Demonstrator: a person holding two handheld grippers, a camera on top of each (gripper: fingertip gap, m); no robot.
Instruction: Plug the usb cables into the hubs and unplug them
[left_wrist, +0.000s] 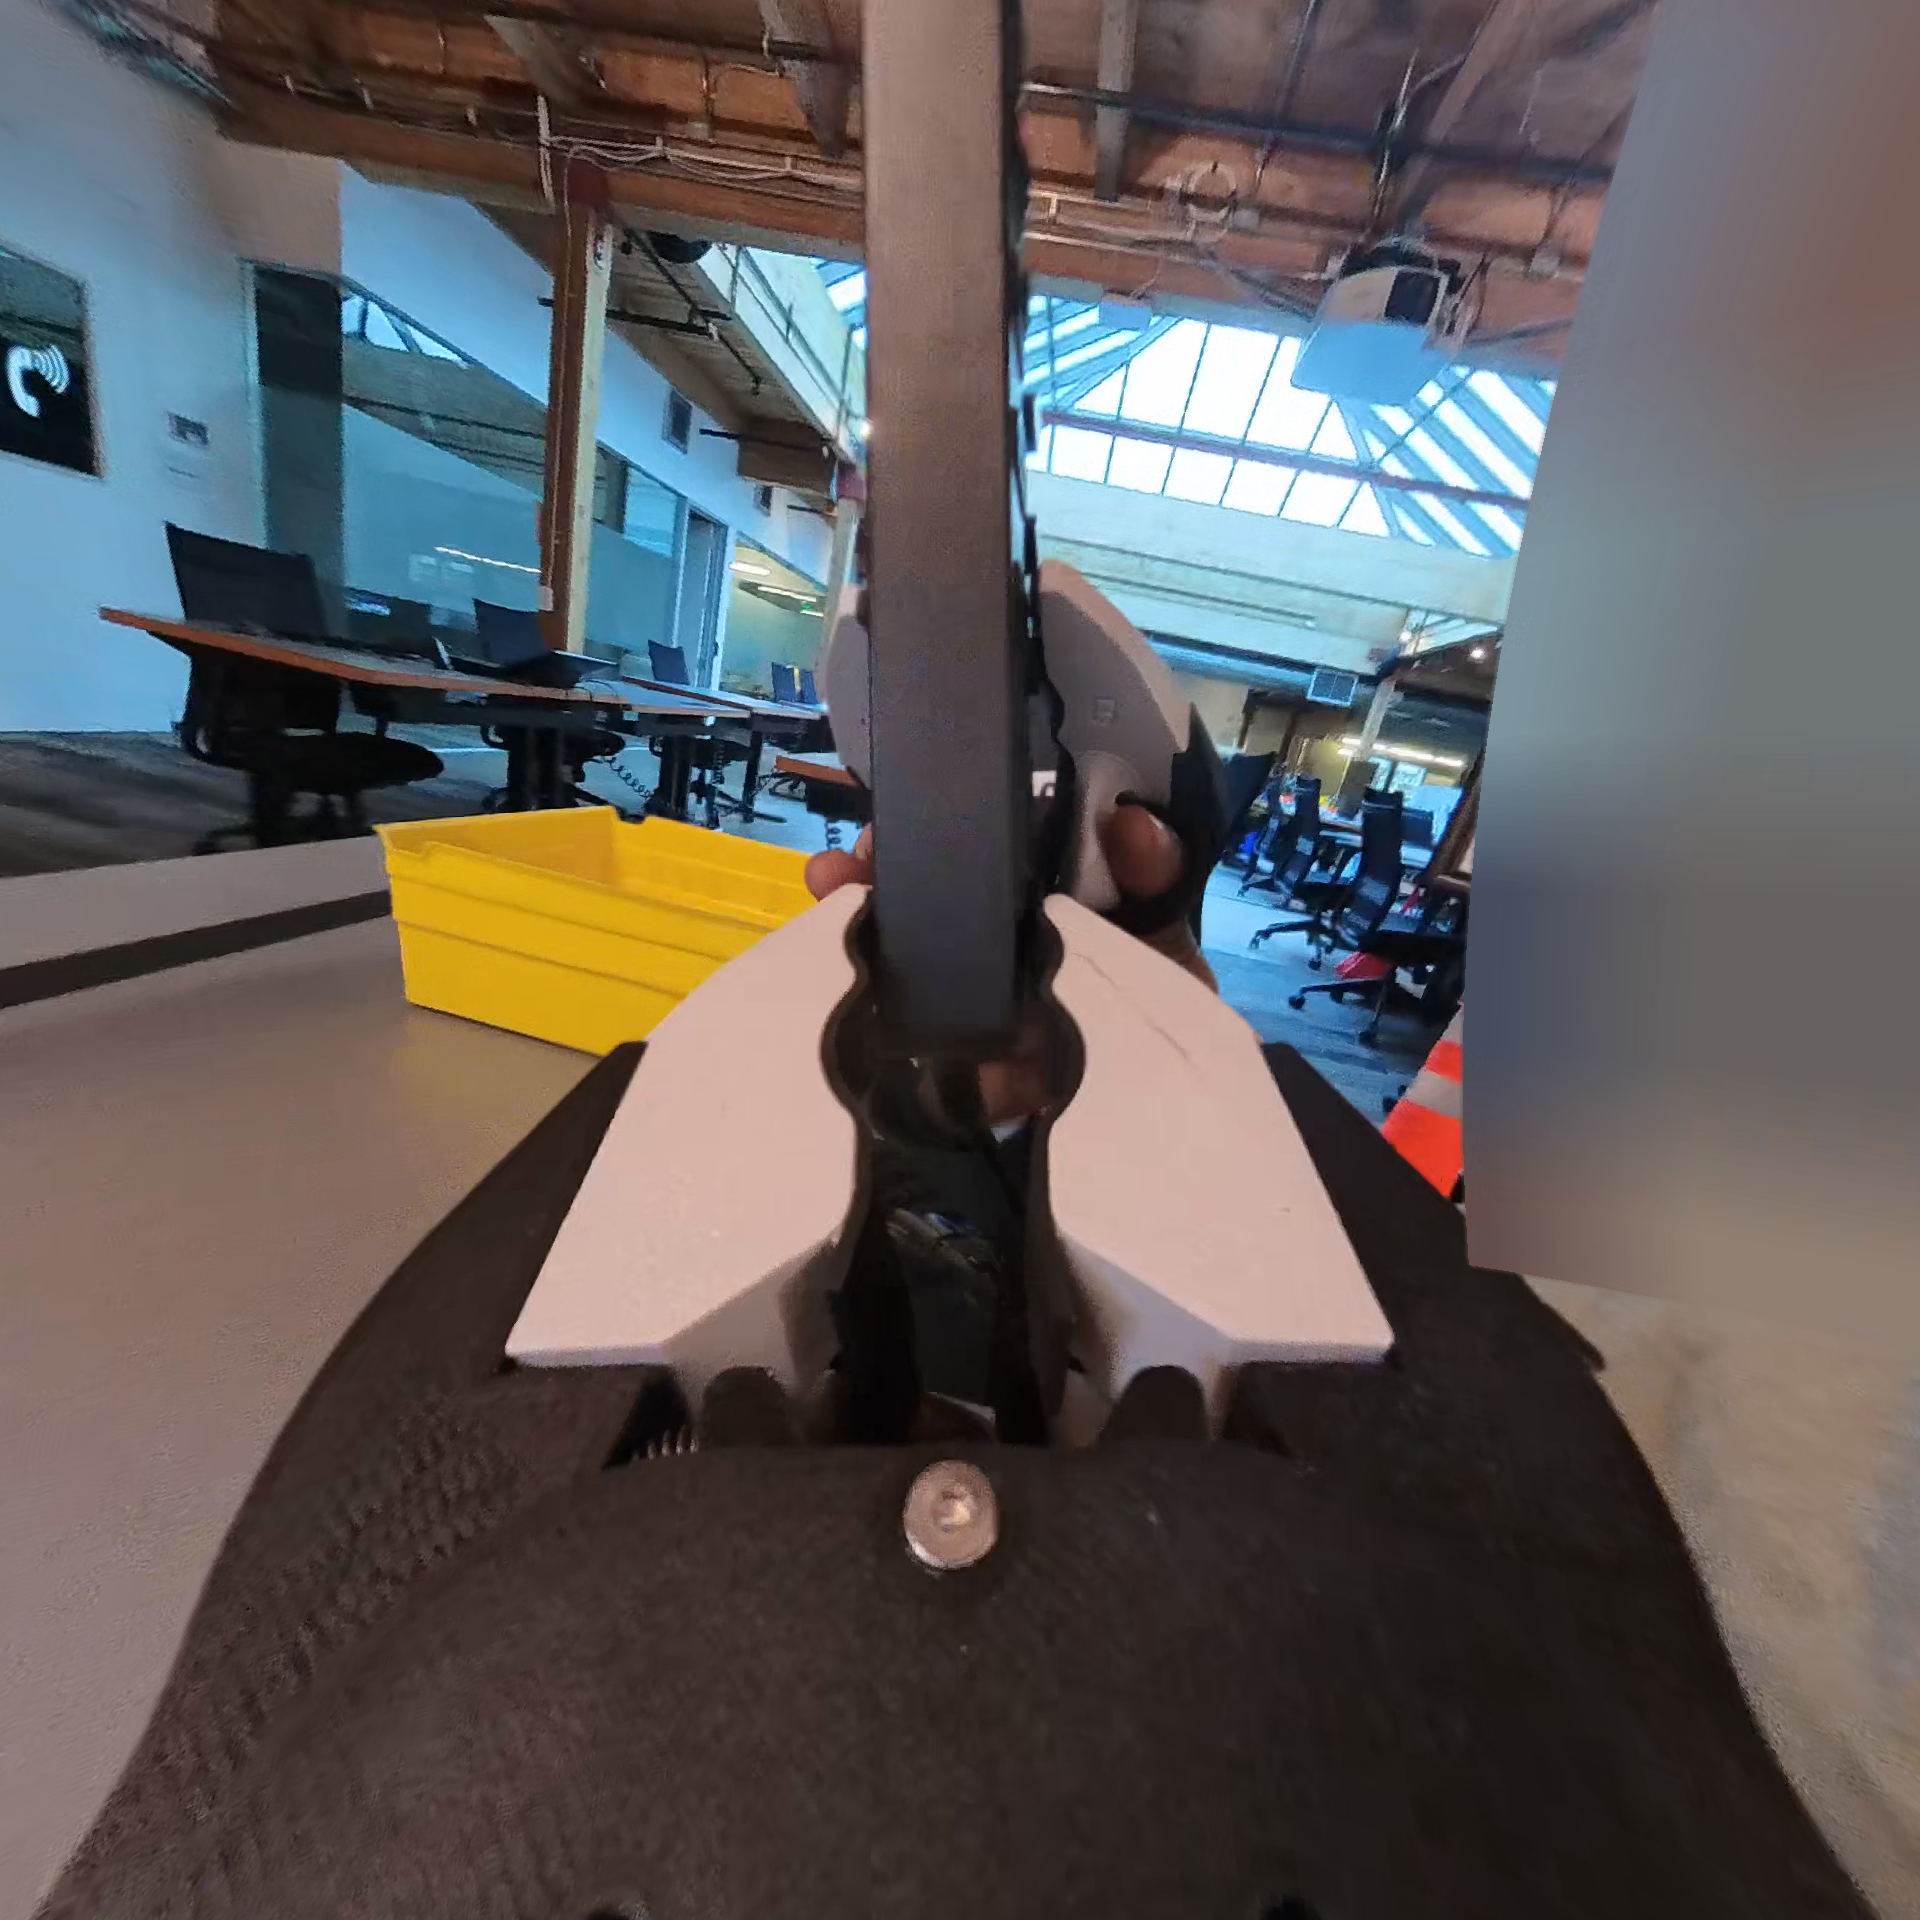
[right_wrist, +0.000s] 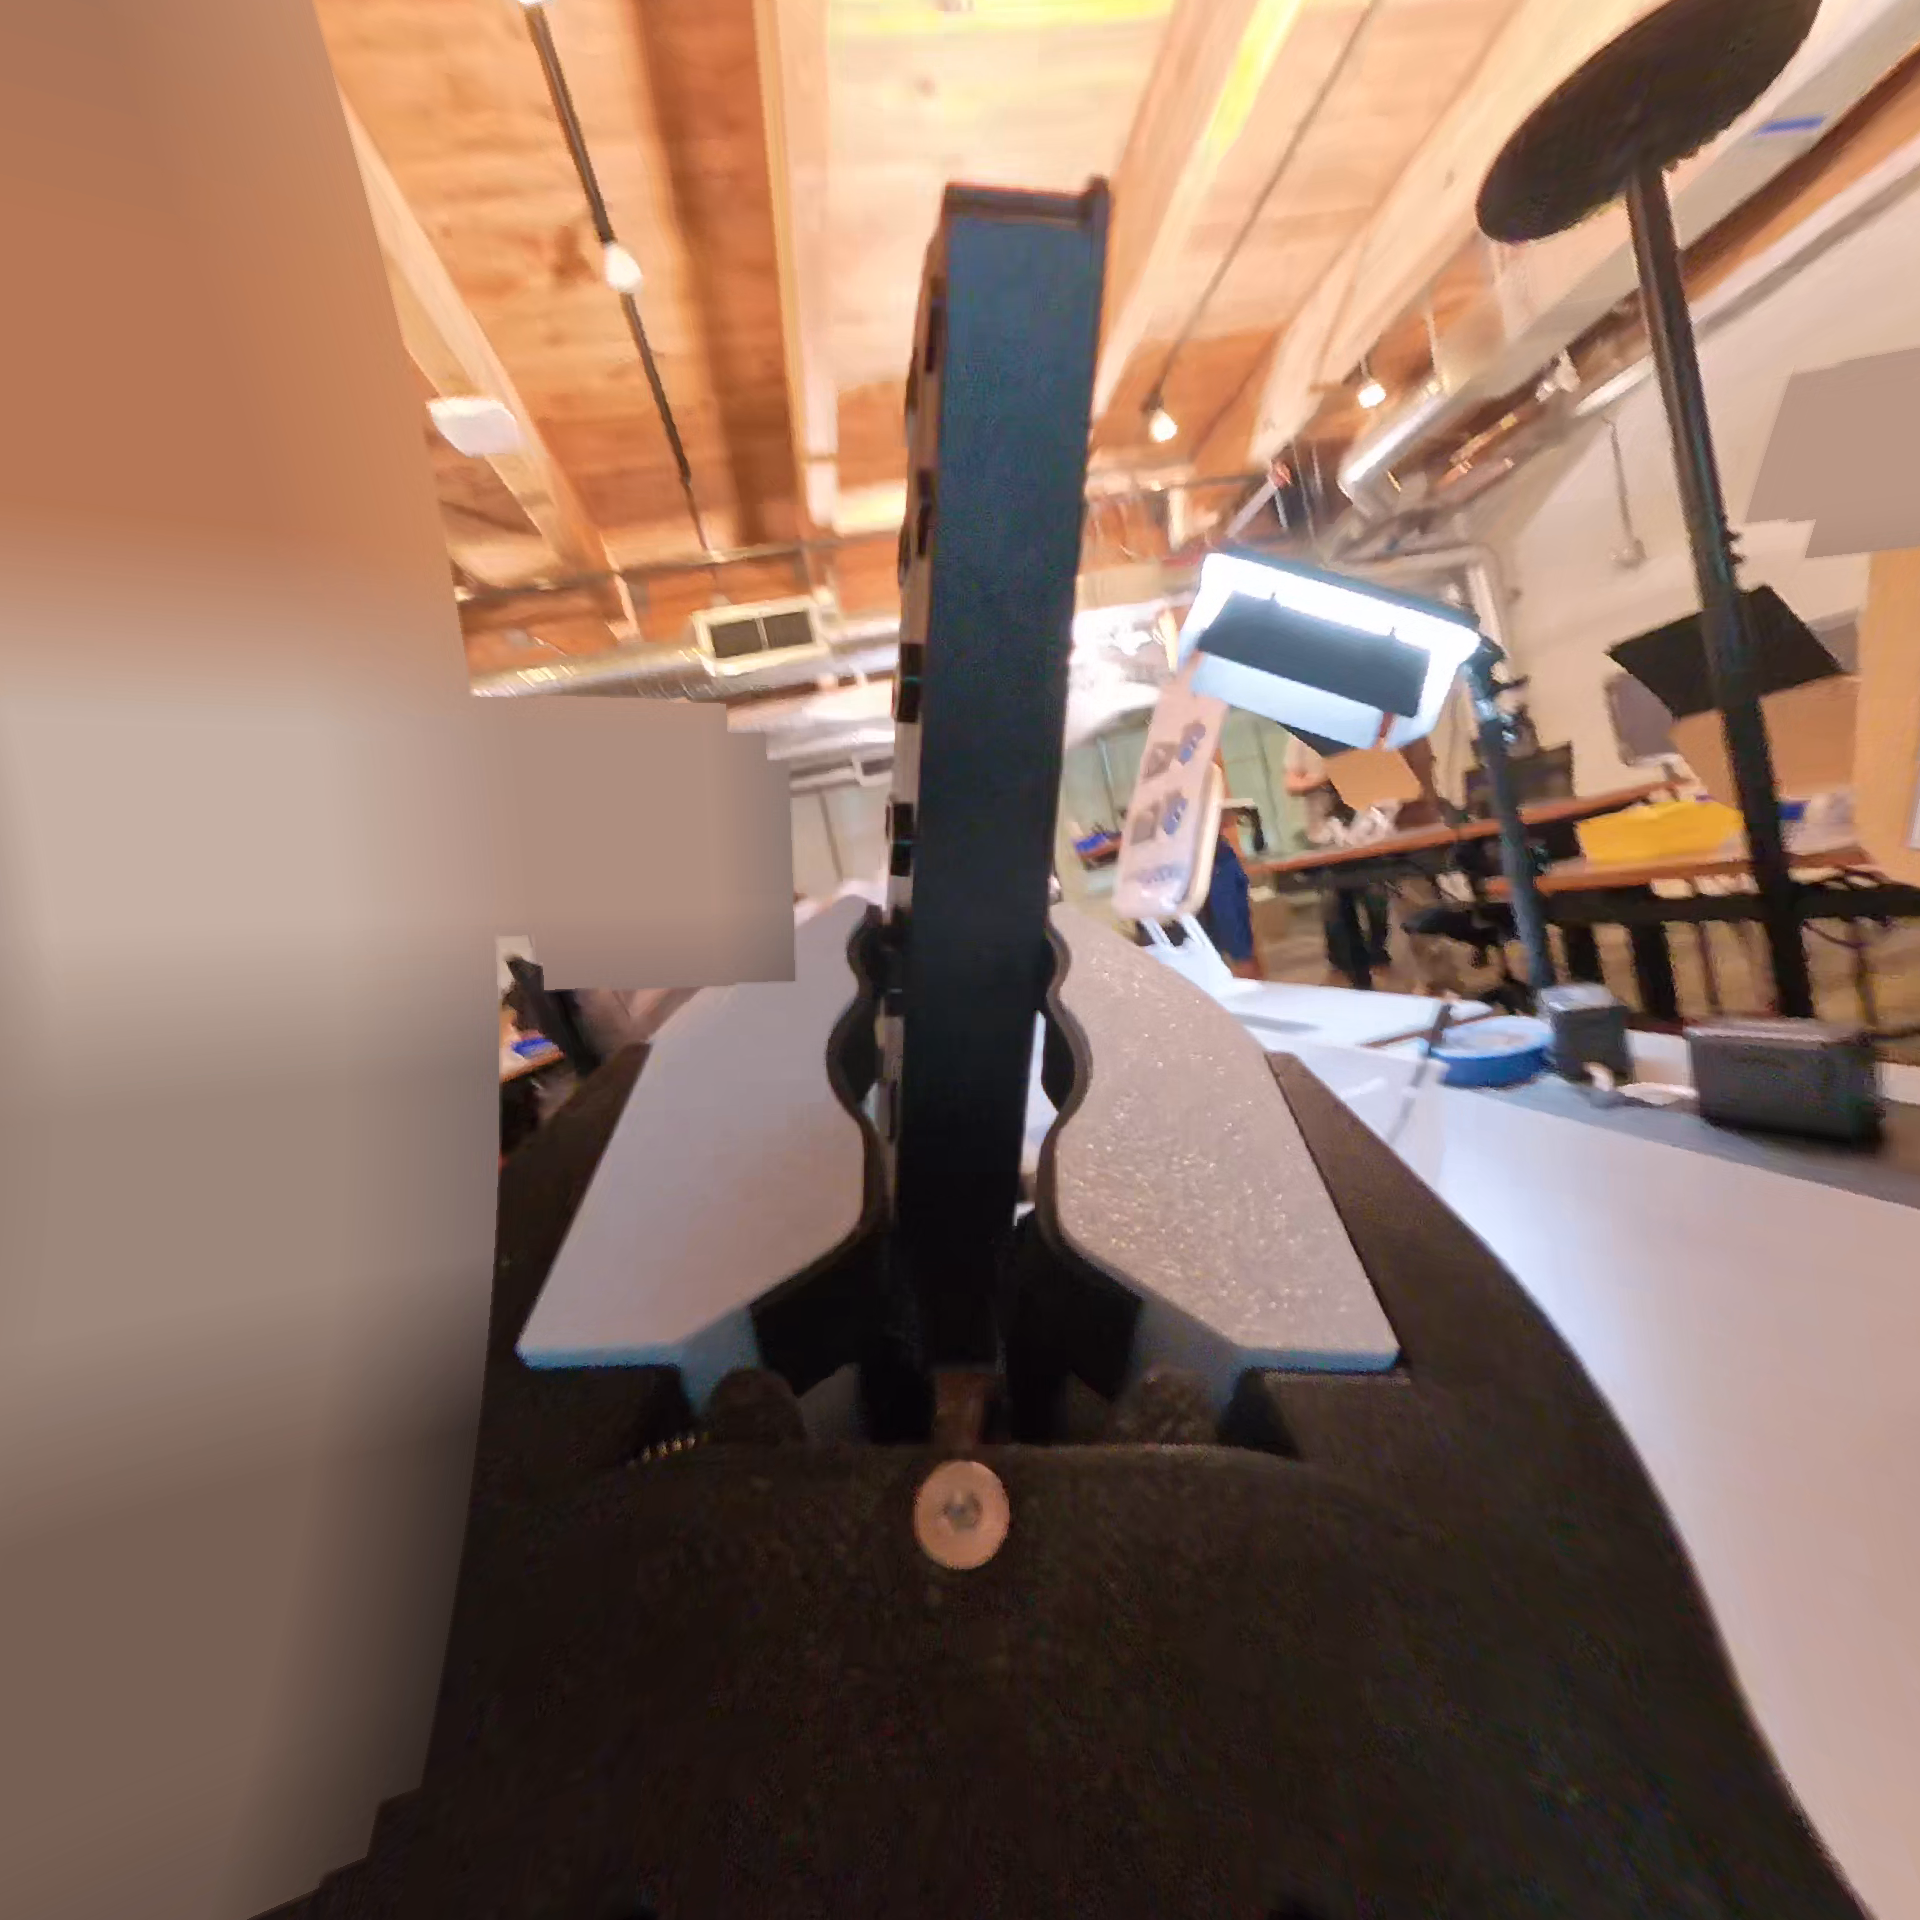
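My left gripper (left_wrist: 951, 914) is shut on a long dark grey hub (left_wrist: 935, 520) that stands upright between its white fingers (left_wrist: 727, 1143) and runs out of the top of the view. Behind the hub, a hand holds the other gripper's white body (left_wrist: 1101, 717). My right gripper (right_wrist: 961, 935) is shut on a long black hub (right_wrist: 997, 623) with ports along its left edge; its top end shows. I cannot tell whether both hold one hub. No cable plug shows clearly.
A yellow bin (left_wrist: 582, 914) sits on the grey table (left_wrist: 208, 1195) ahead and to the left. An orange cone (left_wrist: 1429, 1112) stands off to the right. In the right wrist view, a blue tape roll (right_wrist: 1486, 1044), a black box (right_wrist: 1787, 1075) and a stand pole (right_wrist: 1714, 623) are at the table's far right.
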